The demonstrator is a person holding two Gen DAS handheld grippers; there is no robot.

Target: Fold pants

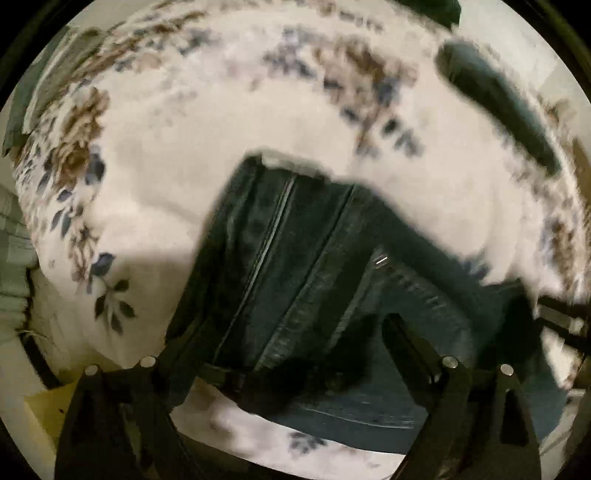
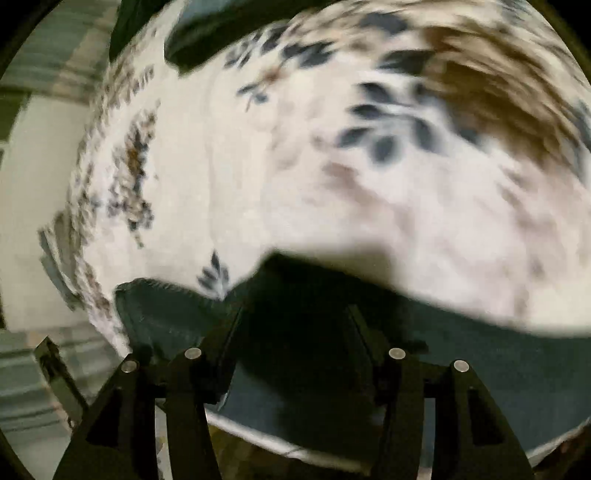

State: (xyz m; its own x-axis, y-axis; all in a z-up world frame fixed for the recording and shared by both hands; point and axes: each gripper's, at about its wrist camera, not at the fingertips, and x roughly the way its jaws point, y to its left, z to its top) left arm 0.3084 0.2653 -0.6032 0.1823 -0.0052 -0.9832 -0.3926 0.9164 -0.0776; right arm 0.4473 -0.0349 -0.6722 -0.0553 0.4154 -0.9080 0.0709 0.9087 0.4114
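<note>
Dark blue jeans (image 1: 295, 251) lie on a white floral bedspread (image 1: 166, 166). In the left wrist view the waist end with the open zipper (image 1: 269, 229) points away from me. My left gripper (image 1: 291, 332) straddles the denim with its fingers (image 1: 410, 332) spread apart over the cloth. In the right wrist view a dark part of the jeans (image 2: 306, 295) sits between the fingers (image 2: 360, 332) of my right gripper (image 2: 295, 317), with more denim (image 2: 498, 354) trailing right. Both views are motion-blurred, so the grip is unclear.
A second dark garment (image 1: 498, 99) lies on the bedspread at the far right, and also shows in the right wrist view (image 2: 207, 33). The bed edge and a pale floor (image 2: 33, 184) are at the left. The other gripper (image 1: 561, 317) shows at the right edge.
</note>
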